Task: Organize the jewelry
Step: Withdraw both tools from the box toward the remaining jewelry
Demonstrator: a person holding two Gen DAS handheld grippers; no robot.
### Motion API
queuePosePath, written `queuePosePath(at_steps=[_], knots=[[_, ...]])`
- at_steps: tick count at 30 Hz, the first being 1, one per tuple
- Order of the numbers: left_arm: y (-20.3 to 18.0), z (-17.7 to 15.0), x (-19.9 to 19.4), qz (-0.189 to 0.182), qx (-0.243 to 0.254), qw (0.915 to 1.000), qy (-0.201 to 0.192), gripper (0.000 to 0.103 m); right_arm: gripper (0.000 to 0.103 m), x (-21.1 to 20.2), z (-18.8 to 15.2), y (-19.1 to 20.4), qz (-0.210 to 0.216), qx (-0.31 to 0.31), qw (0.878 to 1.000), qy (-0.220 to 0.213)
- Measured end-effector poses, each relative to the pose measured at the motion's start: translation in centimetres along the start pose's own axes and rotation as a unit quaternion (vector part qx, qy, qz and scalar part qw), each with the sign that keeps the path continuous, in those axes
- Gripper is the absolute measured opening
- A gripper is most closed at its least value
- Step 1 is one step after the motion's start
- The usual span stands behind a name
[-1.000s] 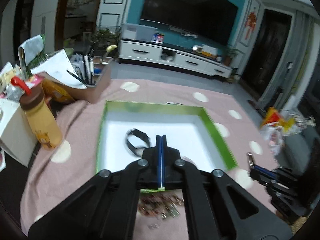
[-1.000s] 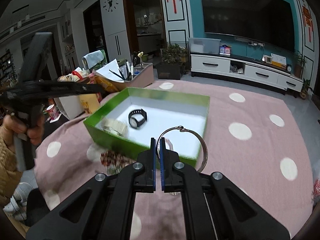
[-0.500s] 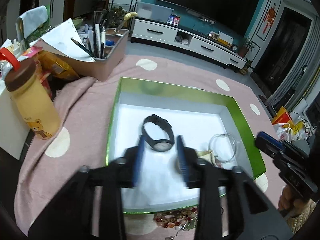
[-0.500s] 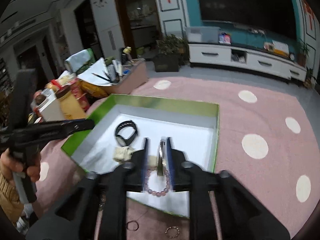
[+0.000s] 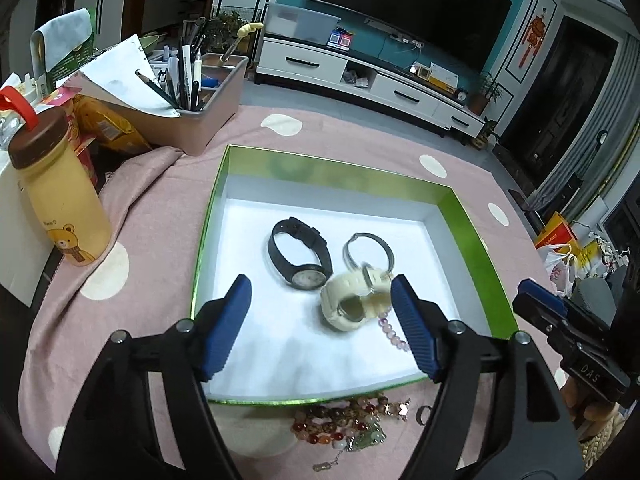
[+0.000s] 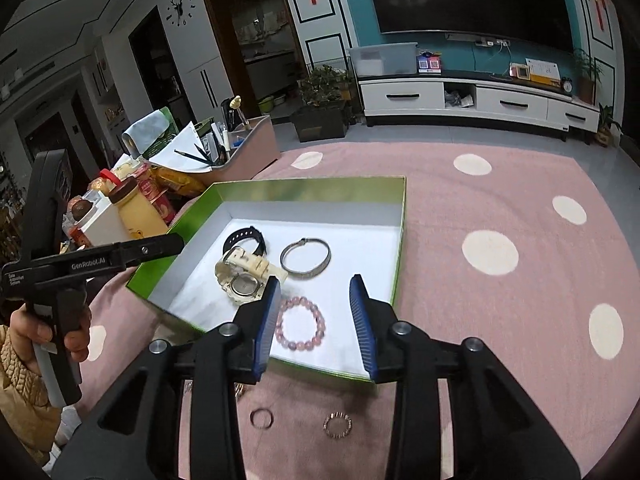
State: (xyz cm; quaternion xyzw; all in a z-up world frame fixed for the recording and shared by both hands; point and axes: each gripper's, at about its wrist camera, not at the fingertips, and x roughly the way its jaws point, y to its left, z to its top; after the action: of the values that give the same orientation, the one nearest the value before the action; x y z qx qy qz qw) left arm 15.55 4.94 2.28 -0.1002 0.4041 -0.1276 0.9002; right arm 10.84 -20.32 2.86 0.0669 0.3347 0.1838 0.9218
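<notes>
A green box (image 5: 218, 184) (image 6: 304, 188) with a white floor lies on the pink tablecloth. It holds a black watch (image 5: 298, 252) (image 6: 244, 238), a cream watch (image 5: 352, 300) (image 6: 242, 276), a silver bangle (image 5: 368, 250) (image 6: 306, 258) and a pink bead bracelet (image 6: 300, 324) (image 5: 394, 332). My left gripper (image 5: 320, 328) is open and empty above the box's near part. My right gripper (image 6: 316, 320) is open and empty above the pink bracelet. Bead strands (image 5: 348, 424) and two rings (image 6: 262, 418) (image 6: 338, 426) lie on the cloth outside the box.
A yellow bottle (image 5: 60, 200) (image 6: 136, 204), snack packets and a tan pen caddy (image 5: 192, 120) (image 6: 244, 148) crowd the left side. The dotted pink cloth (image 6: 500, 280) stretches to the right. A TV cabinet stands beyond.
Both grippers have opened. The right one let the silver bangle go into the box; the cream watch now lies in the box by the left gripper. Both have drawn back.
</notes>
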Motion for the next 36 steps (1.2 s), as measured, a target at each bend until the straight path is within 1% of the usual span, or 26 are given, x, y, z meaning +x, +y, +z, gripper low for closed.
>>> queuePosePath(at_steps=[4,13,24,30,36], knots=[[-0.3,-0.4,-0.6,-0.002,0.0,1.0,0.0,0.077,0.036,-1.0,-0.8,0.1,0.002,0.003,1.0,0.001],[-0.6,-1.5,-2.4,-0.006,0.003,1.0,-0.006,0.077,0.036,-2.9,-2.6,0.3,0.002,0.008,1.0,0.005],[-1.1,-3.2,-4.6,-0.007,0.01,0.9999,-0.008,0.077,0.036,-4.4,-4.0,0.4,-0.001,0.013,1.0,0.009],[-1.1,-4.6,-5.3,-0.006,0.013,0.9999,-0.003,0.077,0.036,-4.9,-4.8,0.6,-0.002,0.016,1.0,0.012],[-1.9,-6.7,-5.5,-0.008,0.036,0.9993,0.008,0.077,0.036,-4.8,-5.9,0.4,-0.006,0.019,1.0,0.024]])
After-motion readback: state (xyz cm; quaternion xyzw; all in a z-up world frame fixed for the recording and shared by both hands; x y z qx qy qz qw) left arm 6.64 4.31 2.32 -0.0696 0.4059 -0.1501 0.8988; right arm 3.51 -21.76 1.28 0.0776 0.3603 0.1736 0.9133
